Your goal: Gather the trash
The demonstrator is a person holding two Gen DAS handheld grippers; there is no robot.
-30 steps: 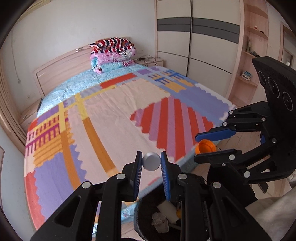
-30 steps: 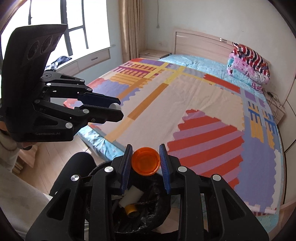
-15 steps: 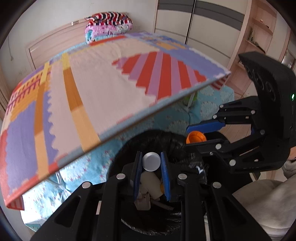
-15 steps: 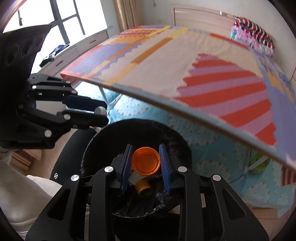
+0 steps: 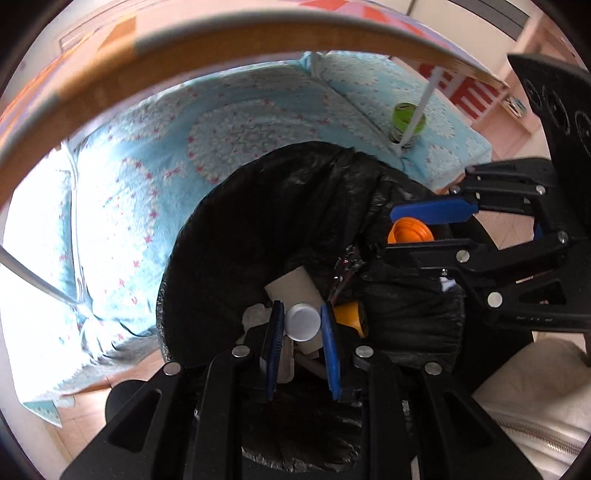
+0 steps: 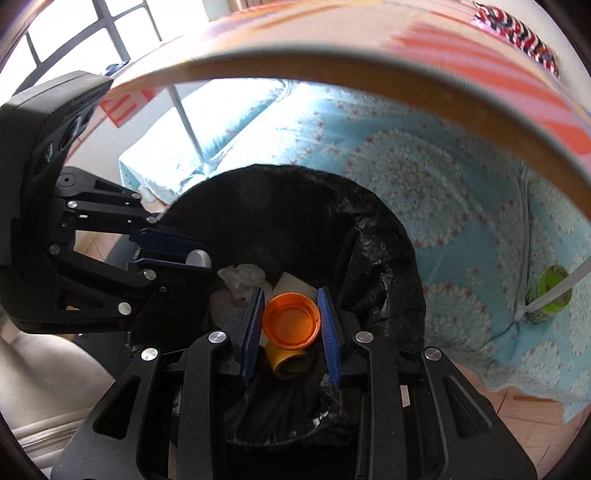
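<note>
Left wrist view: the left gripper [image 5: 302,324] pinches a silver cap [image 5: 302,322], the right gripper [image 6: 290,320] an orange cap [image 6: 290,319], both over the bin bag [image 5: 258,229]. They look light, stiff, slippery; edge grip suits.

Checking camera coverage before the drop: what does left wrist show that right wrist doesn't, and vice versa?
Left wrist only: the face of the silver cap in the left gripper, and a cardboard tube below it.
Right wrist only: the open hollow of the orange cap in the right gripper, and the window.
Both: the black-lined trash bin, both grippers shut on caps, the green bottle.
</note>
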